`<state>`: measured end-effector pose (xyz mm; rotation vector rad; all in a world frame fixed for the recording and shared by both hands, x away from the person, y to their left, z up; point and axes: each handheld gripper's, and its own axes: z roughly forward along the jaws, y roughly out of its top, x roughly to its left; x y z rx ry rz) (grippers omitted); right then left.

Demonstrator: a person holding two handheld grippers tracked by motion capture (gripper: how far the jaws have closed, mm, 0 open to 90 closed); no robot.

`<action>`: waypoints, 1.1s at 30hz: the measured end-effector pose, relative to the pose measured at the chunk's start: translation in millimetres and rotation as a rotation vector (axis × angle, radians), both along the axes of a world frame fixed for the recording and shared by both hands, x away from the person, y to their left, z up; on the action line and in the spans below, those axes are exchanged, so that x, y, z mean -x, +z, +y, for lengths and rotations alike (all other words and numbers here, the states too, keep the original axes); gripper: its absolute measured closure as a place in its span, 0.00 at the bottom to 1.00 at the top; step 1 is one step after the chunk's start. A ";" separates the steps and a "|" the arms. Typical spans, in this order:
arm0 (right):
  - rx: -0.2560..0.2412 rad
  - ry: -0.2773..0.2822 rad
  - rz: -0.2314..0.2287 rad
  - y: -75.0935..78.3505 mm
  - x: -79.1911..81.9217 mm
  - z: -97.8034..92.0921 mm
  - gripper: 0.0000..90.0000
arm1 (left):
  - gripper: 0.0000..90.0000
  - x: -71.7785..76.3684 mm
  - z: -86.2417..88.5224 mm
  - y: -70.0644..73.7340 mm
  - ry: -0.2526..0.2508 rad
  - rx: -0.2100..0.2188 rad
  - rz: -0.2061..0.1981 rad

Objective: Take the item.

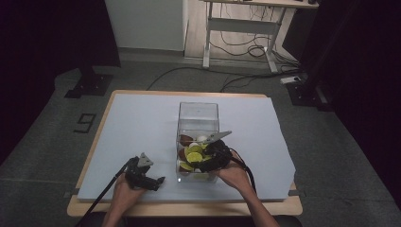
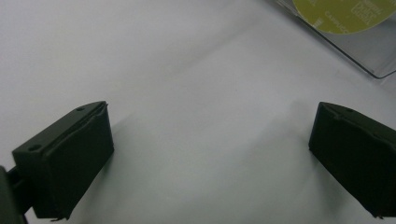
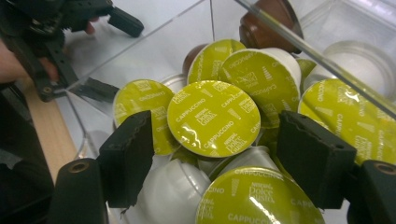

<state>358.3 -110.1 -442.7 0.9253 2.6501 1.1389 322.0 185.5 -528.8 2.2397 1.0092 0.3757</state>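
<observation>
— Where are the right tongs [image 3: 212, 154]?

— Down inside the clear box [image 1: 198, 111], at about 5 o'clock from the middle of the white-covered surface [image 1: 137, 123]. In the right gripper view their jaws stand apart, one on each side of a green-lidded Cappuccino capsule [image 3: 213, 117]. Whether they touch it, I cannot tell.

— And what lies around that capsule?

— More green-lidded capsules at its 9, 1 and 3 o'clock, a brown capsule [image 3: 268, 23] near 1 o'clock by the box wall, and white ones [image 3: 175, 193] underneath.

— The left tongs [image 2: 210, 154]?

— Wide open with nothing between them, held low over the bare white sheet at 9 o'clock of the box. In the left gripper view a corner of the box shows at 1 o'clock.
</observation>
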 end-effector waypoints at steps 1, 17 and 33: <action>0.007 0.002 0.002 -1.3 -0.9 1.0 0.31 | 0.00 0.0 0.0 0.0 0.000 -0.001 0.000; 0.076 -0.011 0.004 -4.6 -7.7 13.4 0.34 | 0.00 0.1 0.0 0.0 0.000 0.000 0.000; 0.107 -0.004 0.038 -8.5 -11.3 23.2 0.42 | 0.00 0.1 0.0 0.0 0.000 0.000 0.000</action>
